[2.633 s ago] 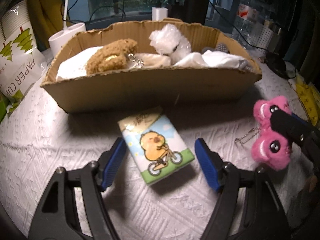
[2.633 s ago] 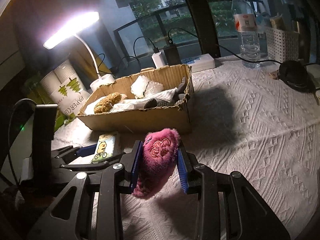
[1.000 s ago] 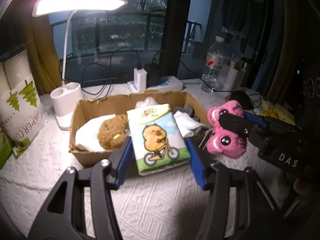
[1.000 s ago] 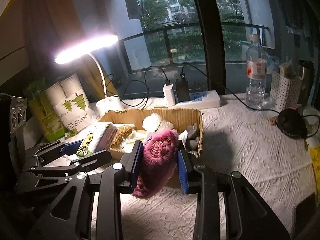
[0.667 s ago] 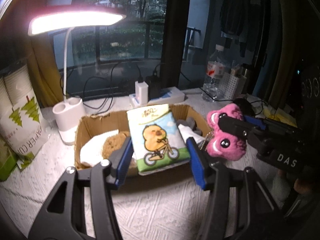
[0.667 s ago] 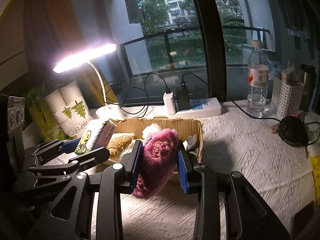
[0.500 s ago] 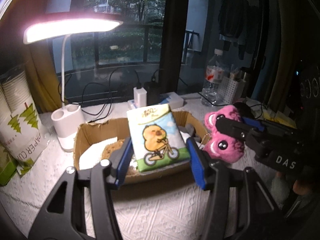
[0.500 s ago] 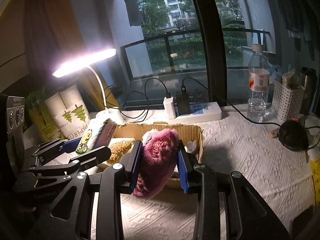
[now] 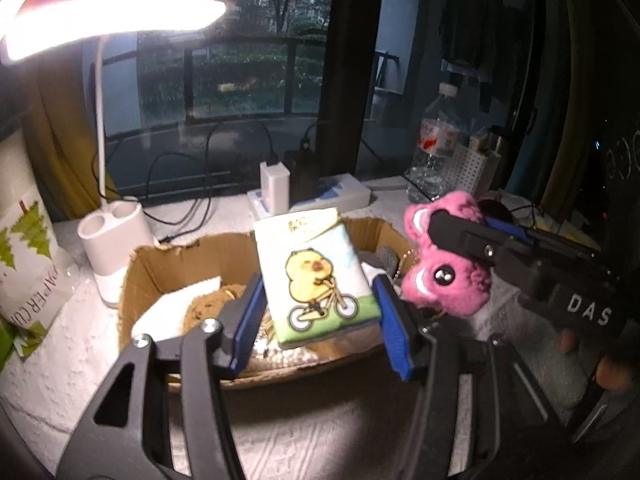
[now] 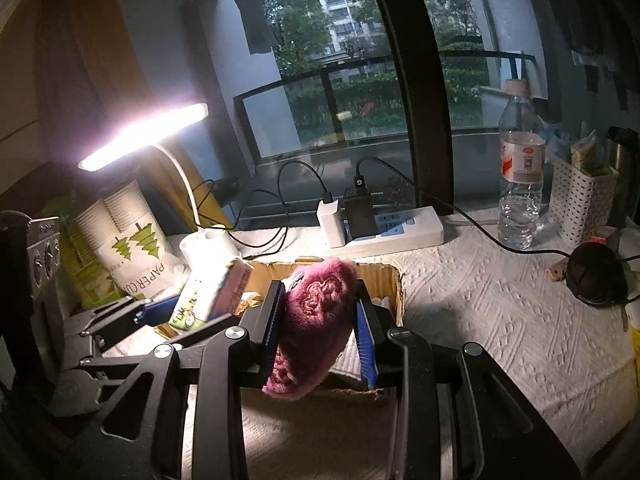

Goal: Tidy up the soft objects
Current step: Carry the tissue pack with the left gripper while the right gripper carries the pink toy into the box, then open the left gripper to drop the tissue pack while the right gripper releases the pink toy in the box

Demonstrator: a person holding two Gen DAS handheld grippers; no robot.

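Two soft things are held up above the cardboard box (image 9: pixel 168 268), one in each tongs. Left tongs (image 9: pixel 316 320): partway open, blue pads clamped on the lower sides of a tissue pack (image 9: pixel 314 272) (cartoon chick on a bicycle), long axis running away from the camera and tipped up, printed face upward, top edge toward the window. Right tongs (image 10: pixel 320 332): narrower gap, pads squeezing a pink plush toy (image 10: pixel 314 320), long axis along the fingers, far end over the box's near wall; from the left wrist view its eyes face the camera and a small chain hangs from it. Box sits on the white-clothed desk (image 10: pixel 500 320); inside, one brown plush (image 9: pixel 208 308) and some white soft pieces, count unclear. One lamp (image 9: pixel 112 16), one water bottle (image 10: pixel 520 176), one power strip (image 10: pixel 396 228).
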